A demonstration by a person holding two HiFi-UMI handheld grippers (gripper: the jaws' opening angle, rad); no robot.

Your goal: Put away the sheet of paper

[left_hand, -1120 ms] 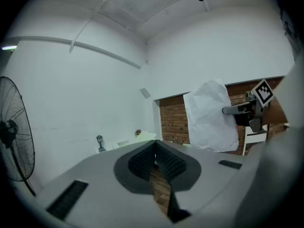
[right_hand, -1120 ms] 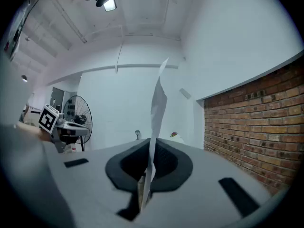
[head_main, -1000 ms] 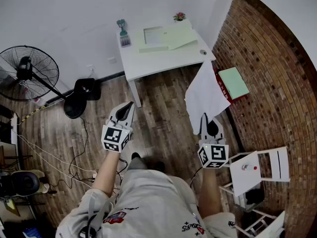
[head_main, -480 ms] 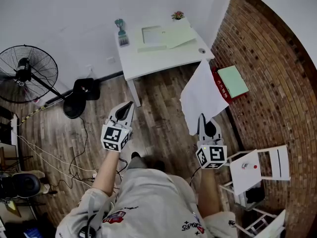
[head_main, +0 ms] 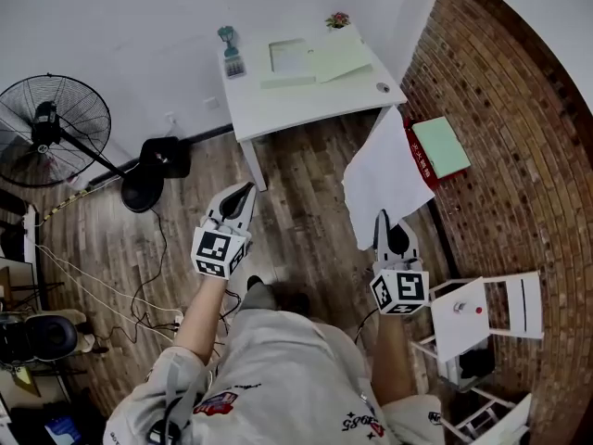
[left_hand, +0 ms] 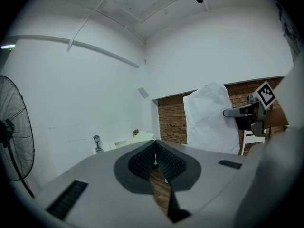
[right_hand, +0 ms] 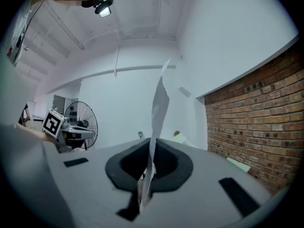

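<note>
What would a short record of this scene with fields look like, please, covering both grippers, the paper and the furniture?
left gripper: jaws together, nothing between them, held over the wooden floor
right gripper: jaws shut on the lower edge of the sheet of paper
sheet of paper: white, standing up from the right gripper, clear of the floor
table: white, by the wall ahead, with pale green papers on top
fan: black, standing on the floor at the left
</note>
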